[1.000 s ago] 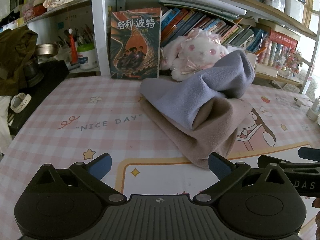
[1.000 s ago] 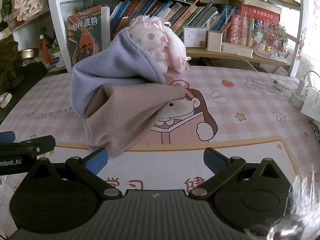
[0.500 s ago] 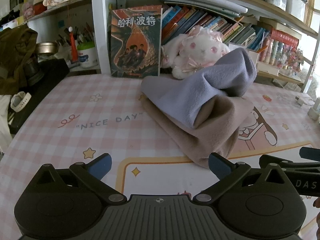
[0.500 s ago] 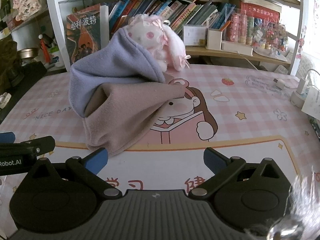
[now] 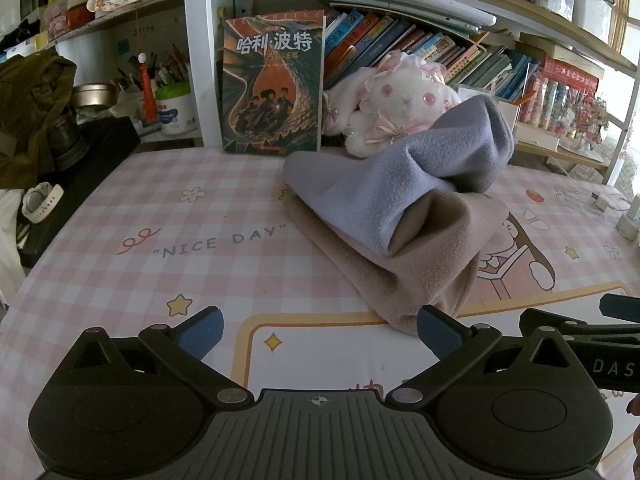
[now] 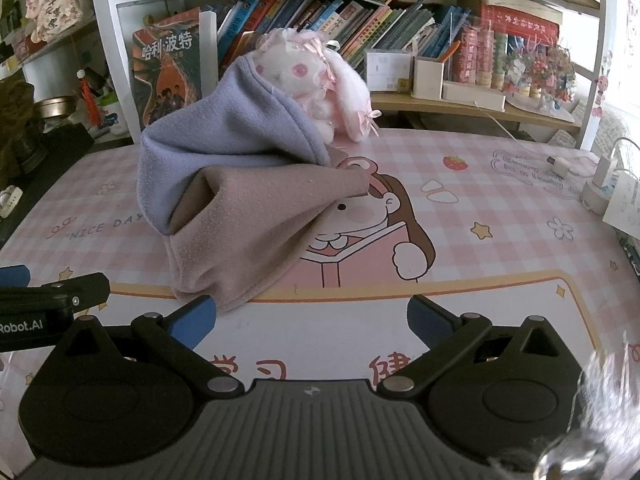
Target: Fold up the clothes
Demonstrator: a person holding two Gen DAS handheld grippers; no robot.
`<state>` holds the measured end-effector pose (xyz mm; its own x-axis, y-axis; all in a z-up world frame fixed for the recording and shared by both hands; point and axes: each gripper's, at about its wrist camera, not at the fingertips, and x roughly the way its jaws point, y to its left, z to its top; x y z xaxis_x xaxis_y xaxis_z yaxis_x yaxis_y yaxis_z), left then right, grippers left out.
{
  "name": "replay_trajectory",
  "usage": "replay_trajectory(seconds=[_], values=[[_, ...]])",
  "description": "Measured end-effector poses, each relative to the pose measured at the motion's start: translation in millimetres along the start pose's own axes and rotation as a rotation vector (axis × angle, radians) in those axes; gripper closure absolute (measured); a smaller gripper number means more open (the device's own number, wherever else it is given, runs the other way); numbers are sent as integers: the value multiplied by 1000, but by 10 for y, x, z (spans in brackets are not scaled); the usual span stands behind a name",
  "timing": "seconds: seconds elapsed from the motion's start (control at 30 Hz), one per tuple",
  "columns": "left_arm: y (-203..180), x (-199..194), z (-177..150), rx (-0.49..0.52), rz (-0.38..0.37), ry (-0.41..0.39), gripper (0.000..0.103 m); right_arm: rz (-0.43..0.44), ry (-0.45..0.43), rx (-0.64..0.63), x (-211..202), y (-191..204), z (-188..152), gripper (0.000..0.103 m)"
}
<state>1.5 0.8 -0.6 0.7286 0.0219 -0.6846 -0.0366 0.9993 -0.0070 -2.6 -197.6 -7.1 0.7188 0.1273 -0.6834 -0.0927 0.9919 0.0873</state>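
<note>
Both tongs gape, empty: left tongs (image 5: pixel 318 330) and right tongs (image 6: pixel 312 316) low over the worktop (image 5: pixel 160 264), just short of the heaped cloth (image 6: pixel 240 200), lilac over beige.

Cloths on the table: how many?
2. The lavender cloth lies on top, leaning against the plush rabbit; the beige cloth sits under it, nearer the grippers. More may be hidden underneath.
</note>
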Motion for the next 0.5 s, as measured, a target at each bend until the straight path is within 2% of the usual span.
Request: replay_trajectory(seconds=[0.5], values=[[-52,-5,-23,3,13,6,0,7,8,-1,16,-20,1,0]])
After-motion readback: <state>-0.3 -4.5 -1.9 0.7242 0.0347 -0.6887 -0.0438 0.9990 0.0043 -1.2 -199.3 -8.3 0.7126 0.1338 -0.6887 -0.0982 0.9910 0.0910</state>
